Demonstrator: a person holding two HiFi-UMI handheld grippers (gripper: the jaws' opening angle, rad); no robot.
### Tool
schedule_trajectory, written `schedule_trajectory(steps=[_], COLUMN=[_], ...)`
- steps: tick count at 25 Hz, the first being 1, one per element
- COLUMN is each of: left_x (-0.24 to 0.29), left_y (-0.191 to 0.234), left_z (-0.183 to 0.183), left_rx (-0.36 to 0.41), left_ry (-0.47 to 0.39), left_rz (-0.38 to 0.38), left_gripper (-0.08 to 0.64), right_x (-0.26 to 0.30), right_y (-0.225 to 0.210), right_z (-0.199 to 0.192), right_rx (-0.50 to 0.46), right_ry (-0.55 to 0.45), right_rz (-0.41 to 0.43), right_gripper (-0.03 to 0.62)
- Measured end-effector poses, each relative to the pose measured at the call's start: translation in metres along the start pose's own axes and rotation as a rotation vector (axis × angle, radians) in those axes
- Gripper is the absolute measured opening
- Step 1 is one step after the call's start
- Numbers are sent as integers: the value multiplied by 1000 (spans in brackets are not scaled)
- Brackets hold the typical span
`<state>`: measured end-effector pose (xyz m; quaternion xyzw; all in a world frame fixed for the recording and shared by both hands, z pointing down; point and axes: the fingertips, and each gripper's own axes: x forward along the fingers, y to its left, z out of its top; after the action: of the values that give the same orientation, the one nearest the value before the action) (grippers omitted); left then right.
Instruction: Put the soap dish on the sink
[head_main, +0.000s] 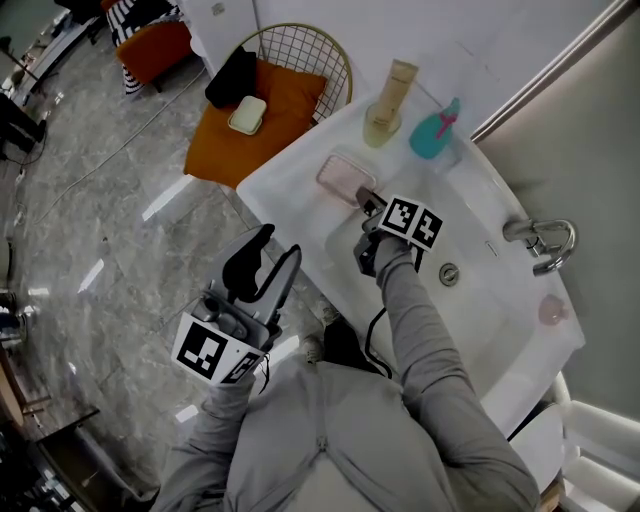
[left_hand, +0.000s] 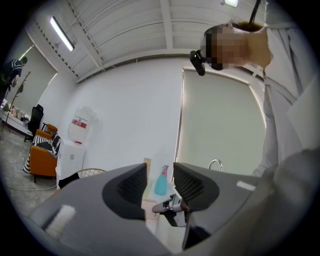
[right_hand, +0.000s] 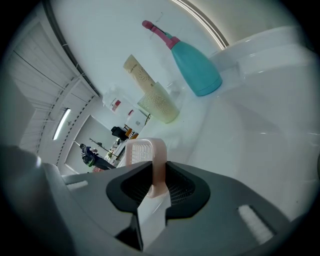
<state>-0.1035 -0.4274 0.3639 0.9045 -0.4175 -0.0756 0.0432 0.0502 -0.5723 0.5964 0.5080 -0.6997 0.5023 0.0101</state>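
Both my grippers show: my right gripper (head_main: 366, 201) has its jaws clamped on the rim of the pink soap dish (head_main: 343, 177) at the white sink's (head_main: 277, 178) ledge, while my left gripper (head_main: 270, 262) hangs empty, jaws apart.

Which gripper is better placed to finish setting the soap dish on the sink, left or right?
Right. The right gripper is shut on the edge of the pink soap dish, already at the sink ledge. The left gripper is open, empty, and off over the floor.
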Motion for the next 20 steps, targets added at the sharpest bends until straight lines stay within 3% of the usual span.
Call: schedule_trajectory(steps=[20], left_x=[1], left_y=[2], left_z=[1], left_rx=[-8], left_ry=[-4], left_rz=[4], left_gripper=[175], right_x=[3], right_y=[5], right_z=[4], right_rx=[22], right_ry=[-36], right_rz=[18], right_gripper=[80])
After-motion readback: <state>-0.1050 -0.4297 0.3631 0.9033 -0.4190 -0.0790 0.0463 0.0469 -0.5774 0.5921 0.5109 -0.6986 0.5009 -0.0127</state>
